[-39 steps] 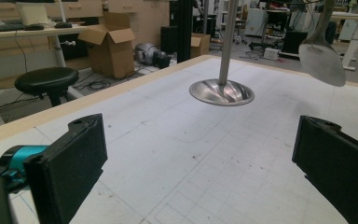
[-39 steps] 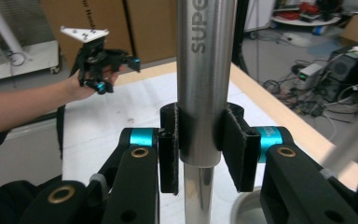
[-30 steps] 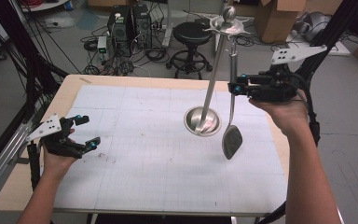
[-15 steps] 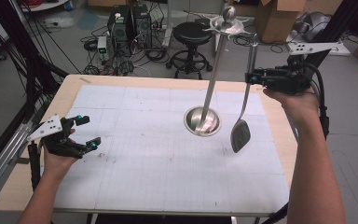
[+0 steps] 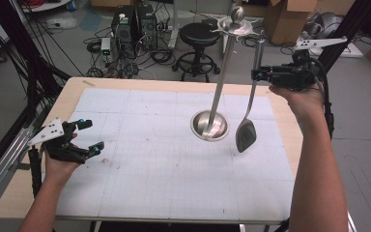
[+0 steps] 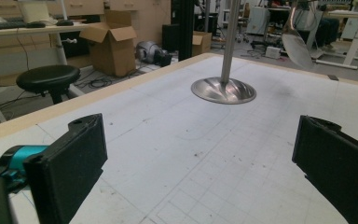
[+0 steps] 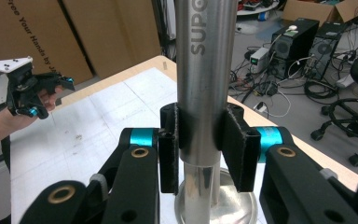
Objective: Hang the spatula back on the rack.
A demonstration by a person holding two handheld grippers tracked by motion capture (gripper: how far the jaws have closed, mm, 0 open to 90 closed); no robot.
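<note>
On the left side of the table (image 5: 24,193), the left gripper (image 5: 92,134) rested low over the near left edge of the white gridded mat (image 5: 149,169). Its jaws were spread wide with nothing between them. In the left gripper view the two black pads framed bare mat, with the stand's dish-shaped base (image 6: 223,90) well beyond them.

Near the middle of the mat stood a steel utensil stand (image 5: 221,82), its pole rising upright from the round base to a crown of short arms at the top.

Just to the right of the pole hung a steel spatula (image 5: 245,134). Its blade was down and clear of the mat, beside the base but not touching it. Its long handle ran up toward the crown; whether the tip met an arm could not be told.

Farthest right, the right gripper (image 5: 257,75) was held high in a raised hand (image 5: 297,94). It pinched the spatula's handle partway up; the right gripper view showed both pads pressed against the engraved handle (image 7: 205,70).
</note>
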